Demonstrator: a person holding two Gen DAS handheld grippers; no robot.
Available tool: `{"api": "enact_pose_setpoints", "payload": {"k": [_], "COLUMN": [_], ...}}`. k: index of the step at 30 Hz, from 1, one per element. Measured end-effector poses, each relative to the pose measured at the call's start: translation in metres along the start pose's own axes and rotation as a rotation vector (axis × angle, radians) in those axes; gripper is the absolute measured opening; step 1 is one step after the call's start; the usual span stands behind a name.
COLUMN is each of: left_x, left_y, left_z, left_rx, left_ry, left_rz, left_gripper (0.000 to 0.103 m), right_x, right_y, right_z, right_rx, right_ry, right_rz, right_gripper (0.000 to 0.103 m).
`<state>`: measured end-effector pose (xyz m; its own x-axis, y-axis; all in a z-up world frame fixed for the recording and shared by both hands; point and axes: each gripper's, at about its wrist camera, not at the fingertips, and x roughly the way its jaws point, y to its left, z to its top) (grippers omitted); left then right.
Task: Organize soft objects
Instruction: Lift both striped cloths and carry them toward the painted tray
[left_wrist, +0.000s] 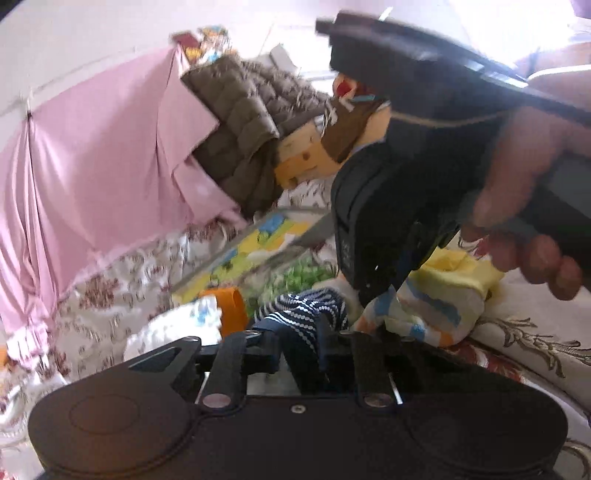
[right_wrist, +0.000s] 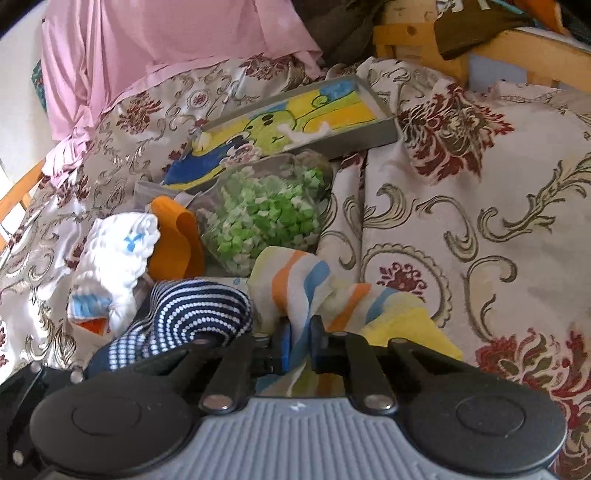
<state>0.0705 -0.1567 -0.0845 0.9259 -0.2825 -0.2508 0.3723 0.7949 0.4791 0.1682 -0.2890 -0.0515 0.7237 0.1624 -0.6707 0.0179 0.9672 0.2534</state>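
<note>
A navy cloth with white dotted stripes (left_wrist: 299, 314) lies bunched on the floral bedspread, and my left gripper (left_wrist: 299, 341) is shut on a fold of it. Right beside it is a pastel cloth with orange, blue and yellow stripes (right_wrist: 295, 280). My right gripper (right_wrist: 300, 341) is shut on that cloth's near edge. In the left wrist view the right gripper (left_wrist: 373, 302) comes down from the upper right, held by a person's hand (left_wrist: 517, 221), its tips buried in the pastel cloth (left_wrist: 424, 310). The navy cloth (right_wrist: 195, 310) lies just left of the right gripper.
A white knitted piece (right_wrist: 114, 247) and an orange item (right_wrist: 177, 240) lie left of the cloths. Behind them are a clear bag of green paper stars (right_wrist: 266, 214) and a grey tray with a colourful drawing (right_wrist: 384, 136). Pink fabric (right_wrist: 166, 37) and a brown quilted jacket (left_wrist: 240, 122) hang behind.
</note>
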Motion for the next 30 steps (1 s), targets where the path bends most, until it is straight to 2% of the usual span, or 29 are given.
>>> {"api": "enact_pose_setpoints", "payload": {"k": [2, 3, 6, 10, 15, 21, 30], "left_x": [-0.002, 0.000, 0.008, 0.012, 0.013, 0.006, 0.012], "left_y": [-0.002, -0.002, 0.011, 0.024, 0.046, 0.061, 0.111], "left_z": [0.001, 0.001, 0.000, -0.002, 0.003, 0.021, 0.044], "left_rx": [0.019, 0.009, -0.097, -0.172, -0.255, -0.247, -0.415], "left_ry": [-0.020, -0.002, 0.064, 0.086, 0.040, -0.044, -0.040], "left_rz": [-0.001, -0.013, -0.044, -0.046, -0.083, -0.042, -0.033], "left_gripper": [0.012, 0.012, 0.006, 0.000, 0.000, 0.000, 0.000], "right_x": [-0.004, -0.004, -0.004, -0.005, -0.011, -0.023, -0.036], "right_y": [-0.003, -0.004, -0.008, -0.009, -0.010, -0.011, -0.016], "right_z": [0.002, 0.003, 0.004, 0.005, 0.006, 0.009, 0.013], "right_rx": [0.011, 0.015, 0.028, 0.029, 0.045, 0.053, 0.088], "right_ry": [-0.031, -0.040, -0.041, -0.055, -0.102, -0.182, -0.264], "right_rz": [-0.014, -0.018, -0.021, -0.024, 0.008, 0.039, 0.086], "right_gripper": [0.011, 0.011, 0.011, 0.011, 0.011, 0.010, 0.011]}}
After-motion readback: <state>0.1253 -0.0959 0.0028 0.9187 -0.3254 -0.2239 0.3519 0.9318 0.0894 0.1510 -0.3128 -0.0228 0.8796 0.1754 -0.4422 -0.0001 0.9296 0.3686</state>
